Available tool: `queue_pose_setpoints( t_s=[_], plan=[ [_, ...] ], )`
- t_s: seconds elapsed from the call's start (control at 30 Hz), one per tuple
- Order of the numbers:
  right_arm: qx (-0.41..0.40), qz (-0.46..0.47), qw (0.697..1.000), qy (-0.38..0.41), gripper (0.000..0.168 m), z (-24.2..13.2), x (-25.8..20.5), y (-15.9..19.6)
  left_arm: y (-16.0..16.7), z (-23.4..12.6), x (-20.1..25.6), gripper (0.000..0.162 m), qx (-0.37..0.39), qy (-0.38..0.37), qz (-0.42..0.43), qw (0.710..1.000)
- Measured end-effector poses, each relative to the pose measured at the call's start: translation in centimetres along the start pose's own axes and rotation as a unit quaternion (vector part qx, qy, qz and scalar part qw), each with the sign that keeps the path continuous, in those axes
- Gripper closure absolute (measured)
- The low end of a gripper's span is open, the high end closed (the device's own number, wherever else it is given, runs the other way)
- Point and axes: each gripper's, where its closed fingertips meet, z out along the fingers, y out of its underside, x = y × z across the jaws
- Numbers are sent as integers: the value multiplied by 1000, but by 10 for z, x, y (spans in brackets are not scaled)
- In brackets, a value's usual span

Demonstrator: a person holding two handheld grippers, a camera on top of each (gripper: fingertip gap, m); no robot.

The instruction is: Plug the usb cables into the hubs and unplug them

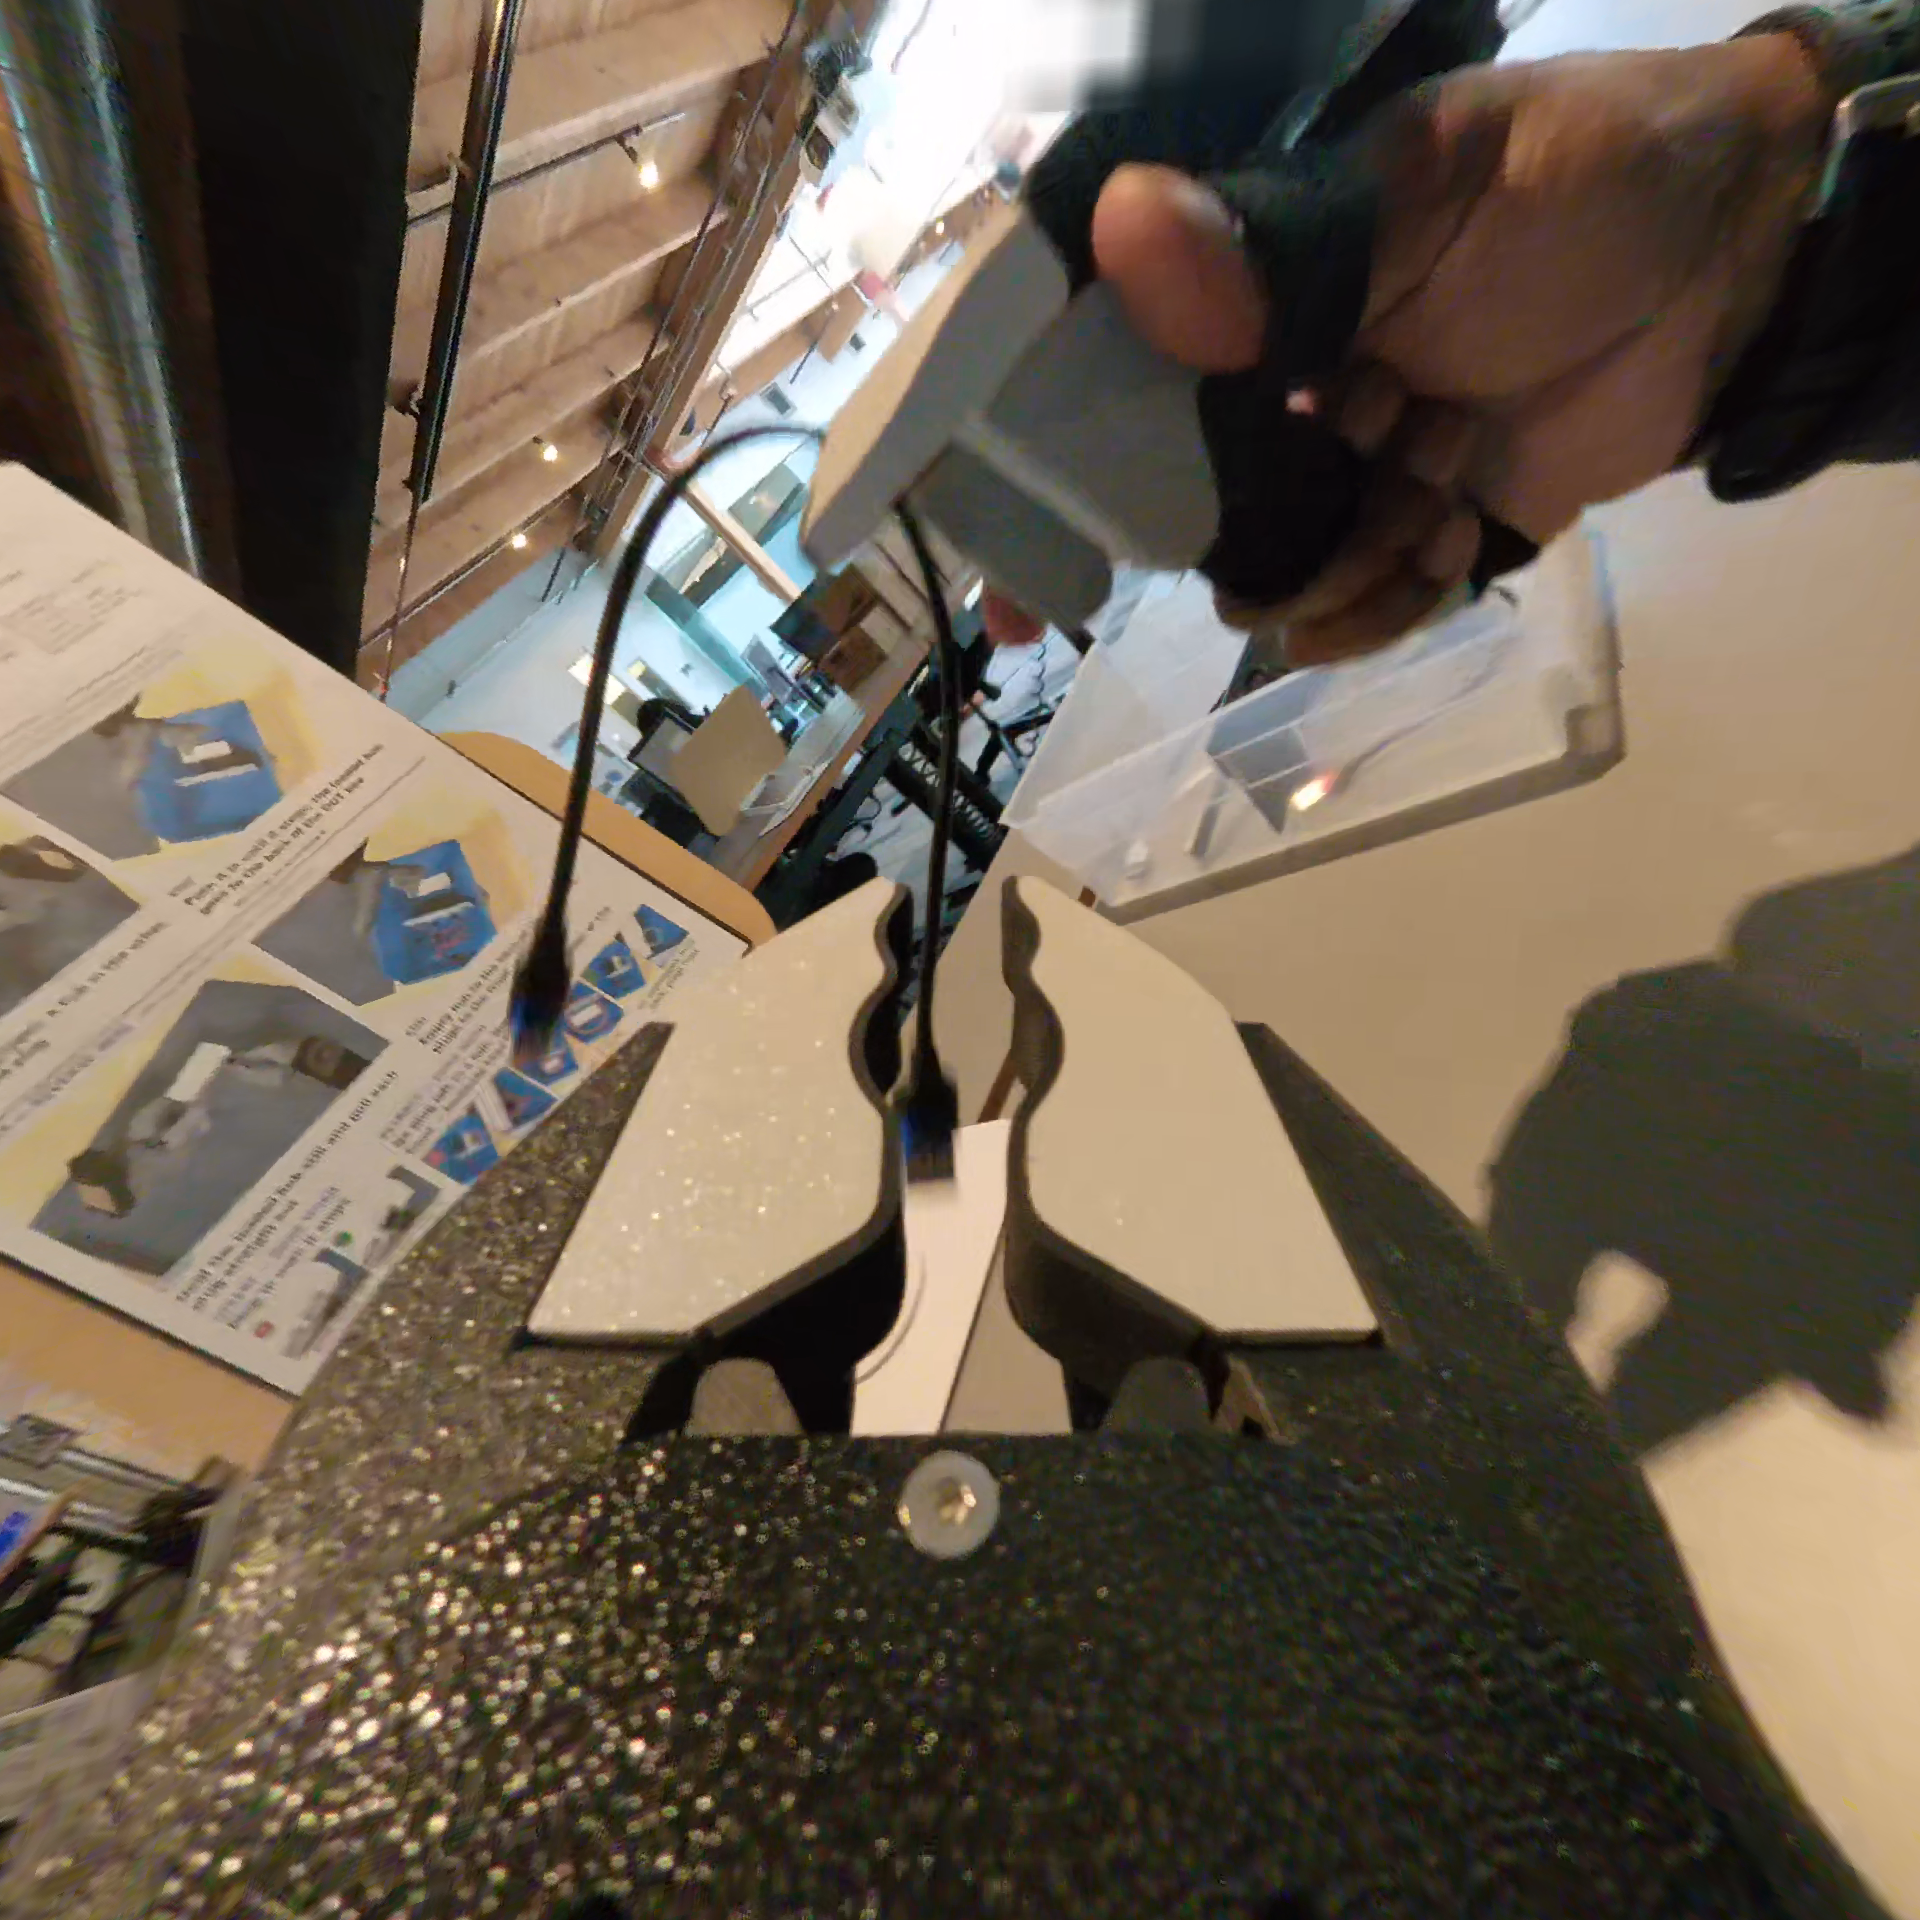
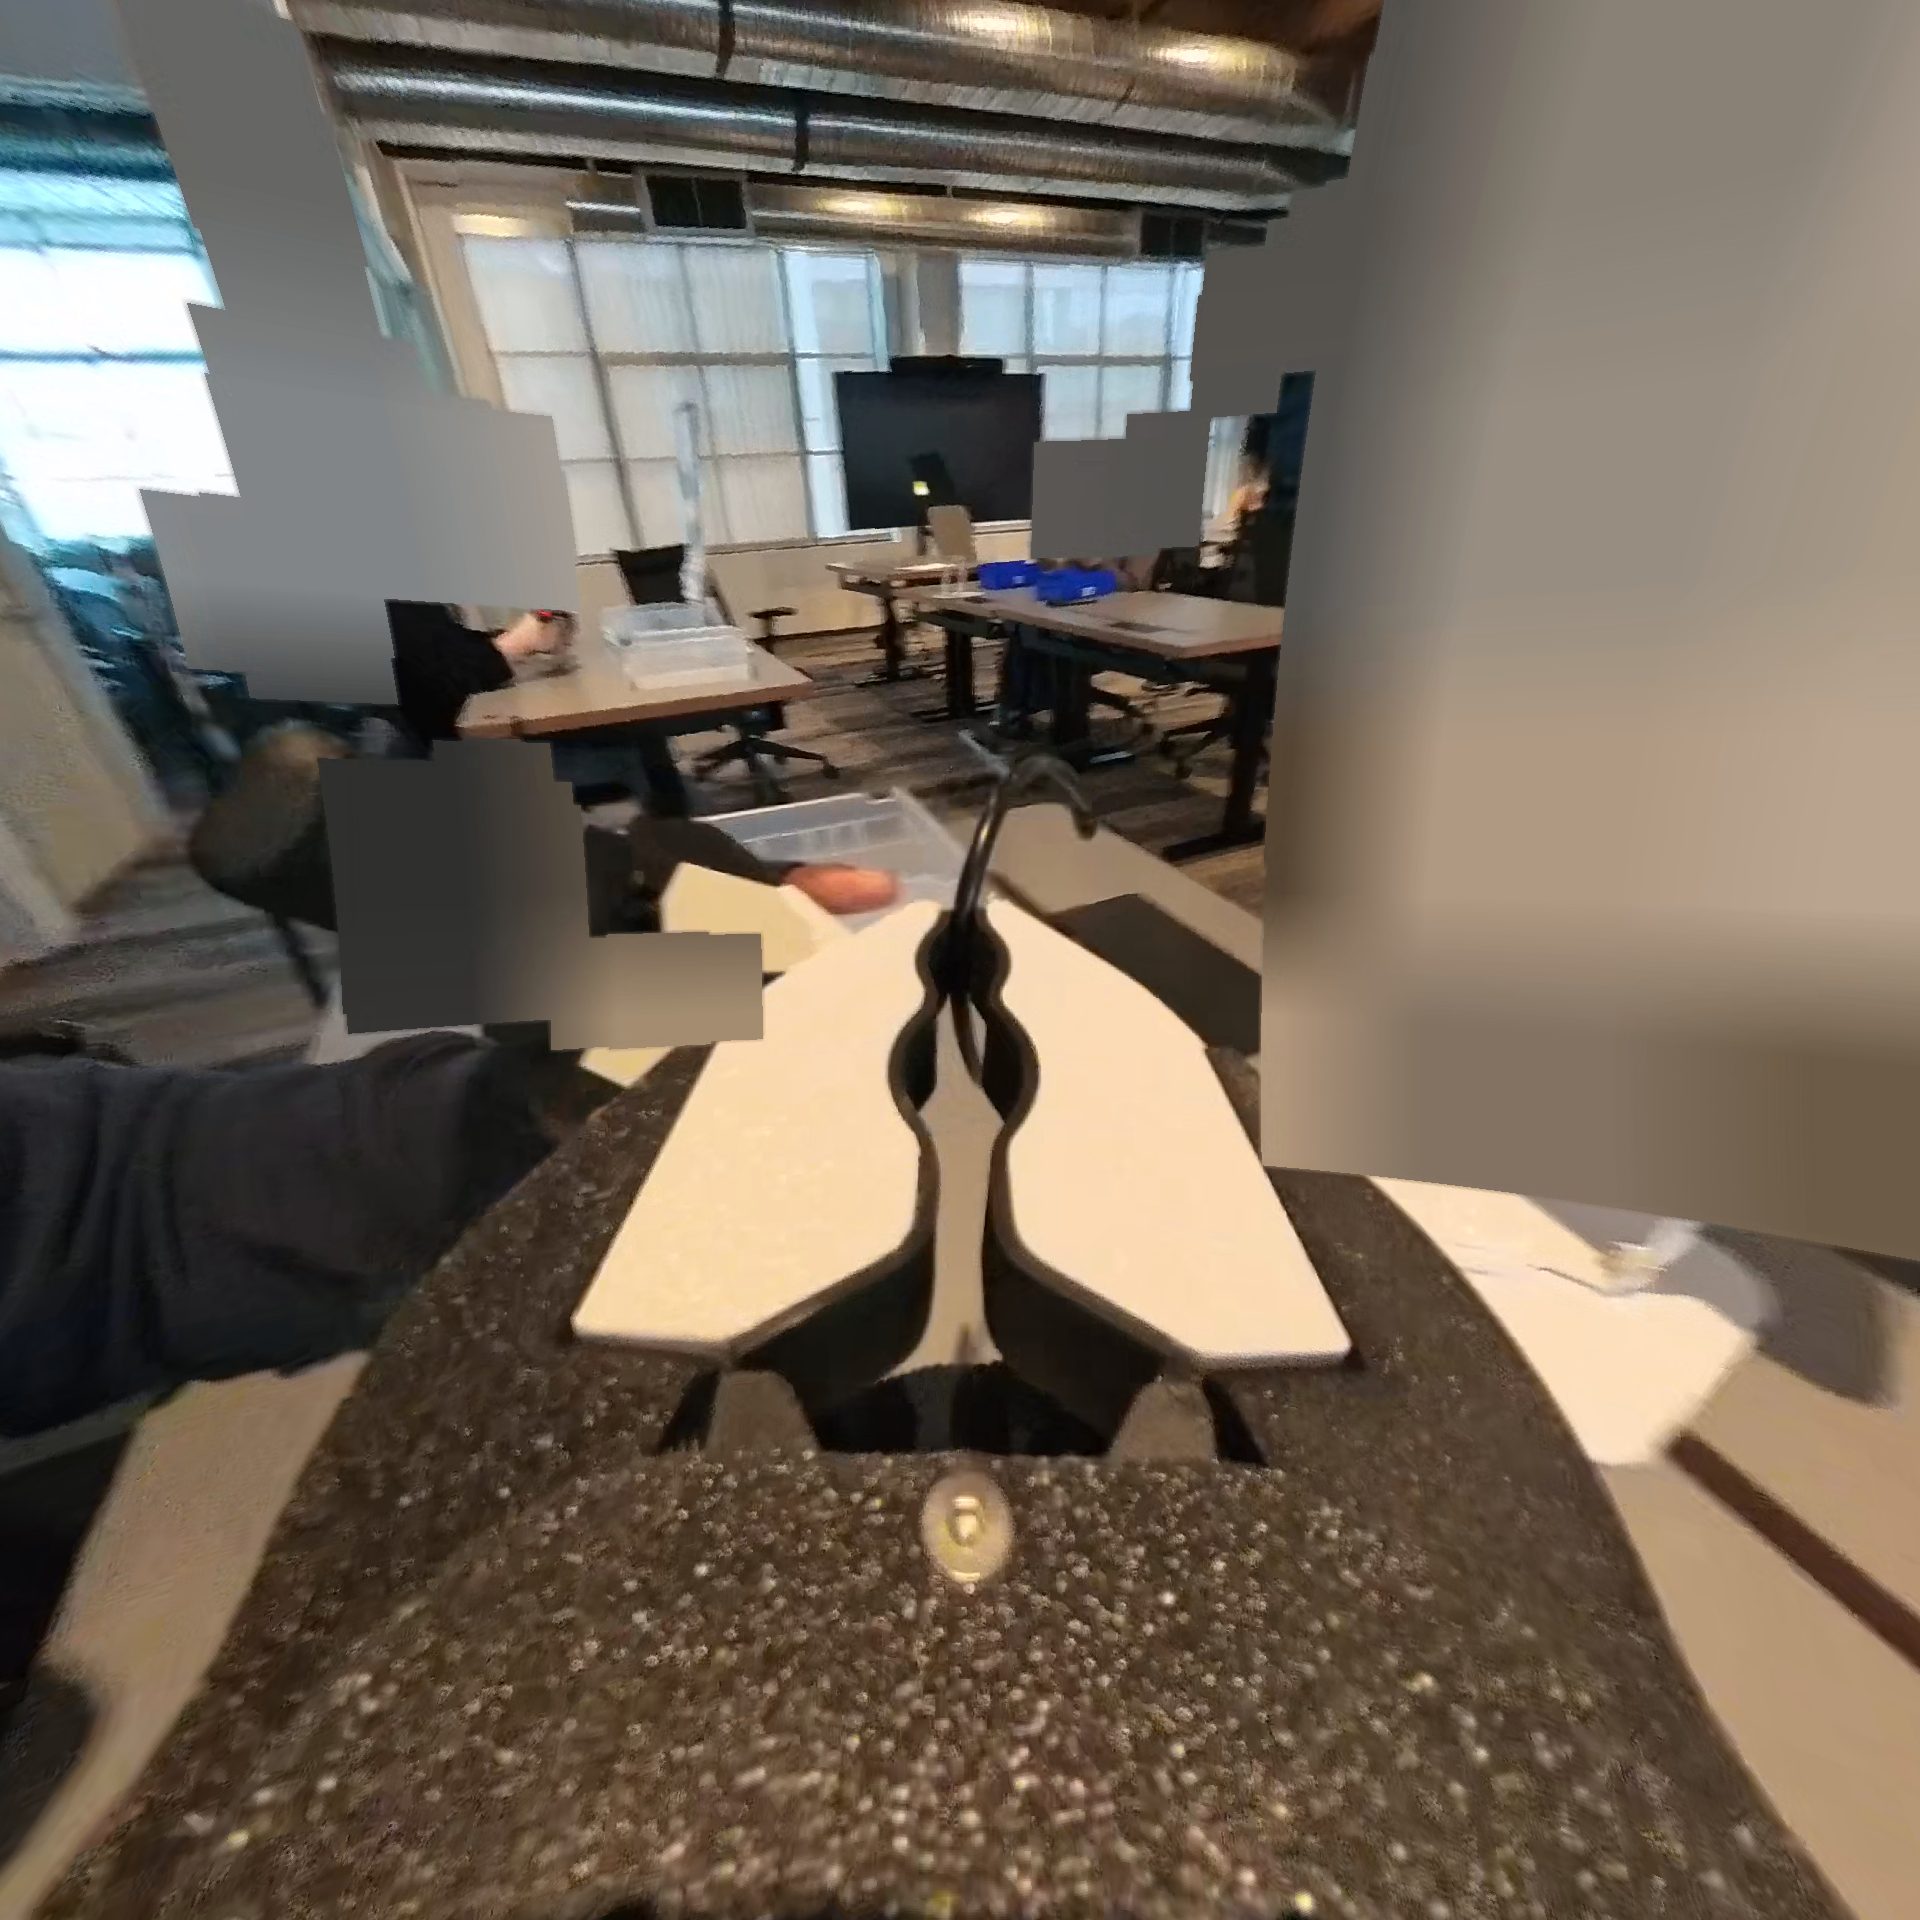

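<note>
A thin black cable (image 2: 971,914) is pinched between the wavy-edged grey fingers of the right gripper (image 2: 961,935); the left gripper (image 1: 951,925) is held parted, a blue-tipped plug (image 1: 928,1127) dangling within its gap; a second plug (image 1: 540,987) hangs above a glossy printed sheet (image 1: 208,935).

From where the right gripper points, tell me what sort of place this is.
Likely an open-plan office or lab workspace: rows of desks with office chairs, a large dark screen before tall windows, and exposed ducts overhead.
</note>
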Motion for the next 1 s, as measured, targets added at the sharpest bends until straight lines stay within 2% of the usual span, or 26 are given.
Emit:
queue_pose_setpoints(
  t_s=[0.13, 0.23, 0.33, 0.4, 0.53, 0.7, 0.87, 0.93, 1.0],
  plan=[
    [-35, -118, 983, 139, 166, -77, 42, -22, 26, -22, 19, 146, 0, 23, -58, 998],
    [-105, -185, 936, 280, 166, -165, 74, -26, 52, -41, 44, 148, -14, 47, -73, 996],
    [-161, -172, 897, 374, 166, -243, 84, -10, 74, -54, 61, 148, -37, 64, -85, 994],
    [-193, -150, 880, 408, 166, -272, 86, 8, 79, -57, 65, 149, -39, 70, -100, 992],
    [-263, -147, 834, 462, 166, -299, 104, 45, 73, -54, 62, 149, -25, 69, -123, 990],
    [-304, -140, 793, 509, 166, -312, 131, 67, 72, -57, 67, 149, -31, 67, -113, 991],
    [-412, -130, 736, 521, 166, -315, 149, 106, 71, -60, 66, 149, -28, 65, -118, 990],
    [-448, -117, 725, 510, 166, -308, 154, 126, 71, -60, 66, 149, -25, 66, -123, 990],
    [-467, -103, 726, 494, 166, -299, 159, 141, 71, -61, 65, 149, -25, 66, -127, 989]
  ],
)
